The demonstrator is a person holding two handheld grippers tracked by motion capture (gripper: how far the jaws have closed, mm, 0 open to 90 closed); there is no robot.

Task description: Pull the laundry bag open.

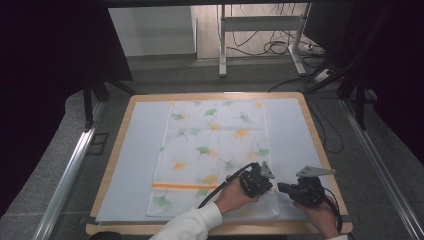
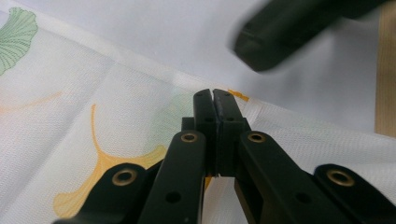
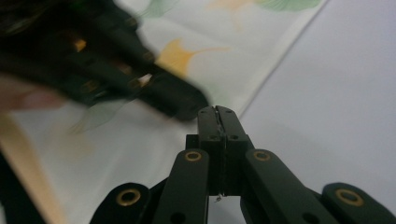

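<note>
High view: a white cloth printed with ginkgo leaves (image 1: pixel 212 155) lies flat on a pale mat (image 1: pixel 132 165) over the wooden table (image 1: pixel 107 172), long side running from 12 to 6 o'clock, an orange stripe (image 1: pixel 184 186) crossing it near the person's end. Both tools sit at about 5 o'clock. The left gripper (image 1: pixel 266 184) rests over the cloth's right hem, and the right gripper (image 1: pixel 281 188) lies just beside it on the mat, pointing toward 9 o'clock at that same edge.

Left gripper view: the left gripper (image 2: pixel 214 95) has its jaws pressed together with no fabric showing between them. The tips are right at the hem, which runs from 10 to 4 o'clock. The other tool is a dark blur at 1 o'clock.

Right gripper view: the right gripper (image 3: pixel 216 111) is likewise clenched on nothing, its tips just off the cloth edge over bare mat, with the left tool blurred at 10 o'clock.

To take this edge cleanly, I judge that each tool should spread its jaws first. One jaw should then slide under the hem, low and flat, before closing. The two grips are best set apart along the edge so the fabric lifts without bunching.
</note>
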